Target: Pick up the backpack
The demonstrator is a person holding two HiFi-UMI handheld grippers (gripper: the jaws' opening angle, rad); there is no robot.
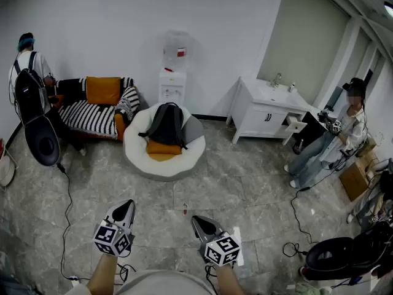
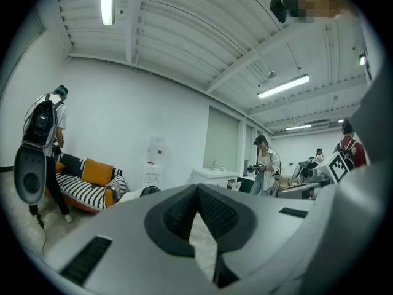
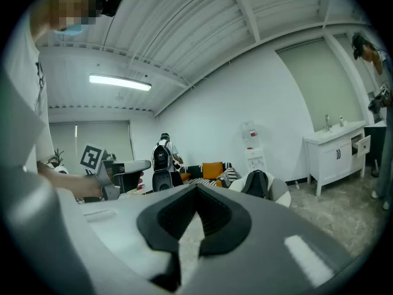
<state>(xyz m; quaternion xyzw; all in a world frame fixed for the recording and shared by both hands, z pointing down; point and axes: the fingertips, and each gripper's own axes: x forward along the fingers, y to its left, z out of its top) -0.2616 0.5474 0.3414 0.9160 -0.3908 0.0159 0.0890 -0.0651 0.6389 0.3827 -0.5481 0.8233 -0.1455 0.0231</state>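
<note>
**Approach stage: backpack across the room, both claws shut and empty**

The tiled floor (image 1: 245, 183) fills most of the head view, and a wide stretch of it lies between you and the furniture along the far wall. The striped sofa (image 1: 92, 118) stands at the left. Just beside it is the round white chair (image 1: 138, 158), which carries the task's thing. The backpack (image 1: 166, 125) sits upright in that chair, leaning on its back cushion with its base on an orange cushion (image 1: 163, 147). It probably keeps its shape and stays up because of that support, which leaves its top within reach from above.

Your left claw (image 1: 124, 209) and right claw (image 1: 199, 223) are held low, side by side and nearly level, well apart from the chair. There is nothing to grasp at this range.

Only the head view shows the layout and the gap you have yet to cross. Only the gripper views confirm that each claw's jaws are pressed together with nothing between them. The right gripper view shows the backpack plainly, to the right of the claw tip. The left gripper view shows only its dark top edge above the claw body.
</note>
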